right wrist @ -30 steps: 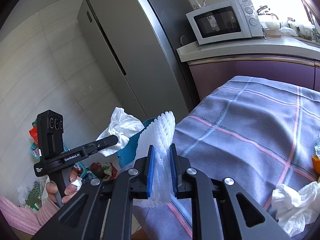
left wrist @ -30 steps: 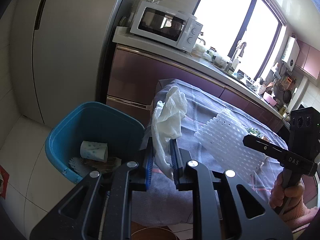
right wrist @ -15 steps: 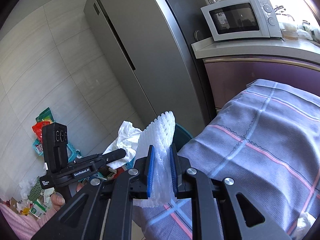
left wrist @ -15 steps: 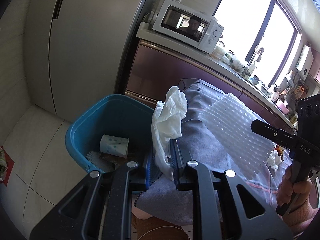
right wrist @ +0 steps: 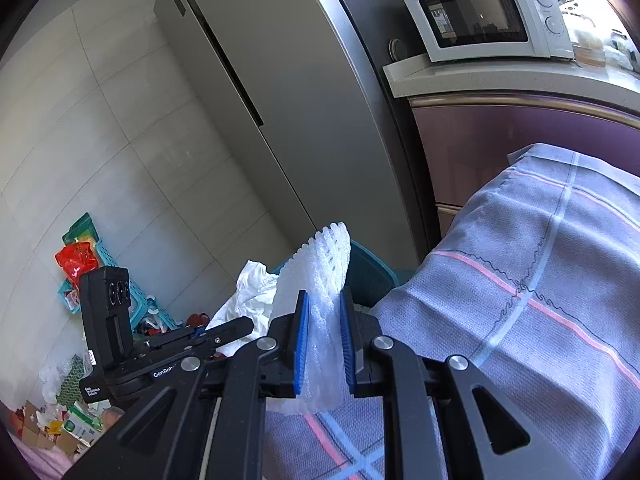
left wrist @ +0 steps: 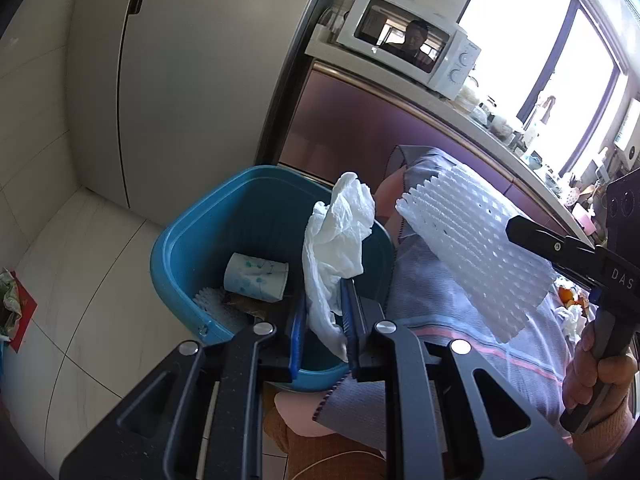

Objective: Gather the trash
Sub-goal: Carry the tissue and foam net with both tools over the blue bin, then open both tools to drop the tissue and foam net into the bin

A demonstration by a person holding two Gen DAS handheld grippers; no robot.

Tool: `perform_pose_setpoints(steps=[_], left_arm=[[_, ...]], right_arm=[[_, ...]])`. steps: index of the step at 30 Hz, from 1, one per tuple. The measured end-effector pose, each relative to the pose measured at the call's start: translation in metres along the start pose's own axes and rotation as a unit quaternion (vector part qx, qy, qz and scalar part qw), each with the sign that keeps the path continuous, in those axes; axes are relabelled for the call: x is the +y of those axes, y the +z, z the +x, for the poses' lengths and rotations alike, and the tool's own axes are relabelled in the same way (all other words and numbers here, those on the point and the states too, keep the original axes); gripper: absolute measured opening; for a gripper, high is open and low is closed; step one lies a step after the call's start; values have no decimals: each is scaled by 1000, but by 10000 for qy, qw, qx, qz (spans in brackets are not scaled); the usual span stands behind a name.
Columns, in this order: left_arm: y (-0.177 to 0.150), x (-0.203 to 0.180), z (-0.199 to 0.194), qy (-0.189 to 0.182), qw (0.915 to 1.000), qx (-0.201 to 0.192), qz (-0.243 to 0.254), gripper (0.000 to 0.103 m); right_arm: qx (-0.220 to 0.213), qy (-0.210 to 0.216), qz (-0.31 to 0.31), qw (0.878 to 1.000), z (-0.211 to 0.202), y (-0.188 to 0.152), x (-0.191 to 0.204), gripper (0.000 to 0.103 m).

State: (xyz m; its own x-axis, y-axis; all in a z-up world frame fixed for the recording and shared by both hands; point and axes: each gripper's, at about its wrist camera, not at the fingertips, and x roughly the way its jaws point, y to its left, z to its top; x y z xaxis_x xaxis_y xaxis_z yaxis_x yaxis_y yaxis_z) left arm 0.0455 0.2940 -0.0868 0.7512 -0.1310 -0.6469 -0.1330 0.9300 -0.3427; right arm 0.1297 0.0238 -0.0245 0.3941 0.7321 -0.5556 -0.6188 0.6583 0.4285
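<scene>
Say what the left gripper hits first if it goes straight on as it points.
Likely the blue bin: the left gripper, shut on the tissue, aims into its mouth, toward the paper cup inside. Depth is unclear, so it may clip the near rim first.

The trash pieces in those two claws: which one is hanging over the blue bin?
The crumpled white tissue in the left gripper hangs over the blue bin. The white foam net in the right gripper is over the checked cloth.
</scene>
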Motion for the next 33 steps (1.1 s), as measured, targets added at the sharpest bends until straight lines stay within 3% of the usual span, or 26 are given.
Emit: perform_pose_setpoints(steps=[26,30,33], left_arm=[[-1,22,60,372,9982,362,-316,18],[-3,26,64,378,9980,377,-337,21],[-5,29,70,407,9976,417,-374,31]], right_arm=[[536,-283,318,9977,67,9,0,19],[572,-266,446,9970,73,11,-4,25],[584,-240,522,9966,73,10,-6,26]])
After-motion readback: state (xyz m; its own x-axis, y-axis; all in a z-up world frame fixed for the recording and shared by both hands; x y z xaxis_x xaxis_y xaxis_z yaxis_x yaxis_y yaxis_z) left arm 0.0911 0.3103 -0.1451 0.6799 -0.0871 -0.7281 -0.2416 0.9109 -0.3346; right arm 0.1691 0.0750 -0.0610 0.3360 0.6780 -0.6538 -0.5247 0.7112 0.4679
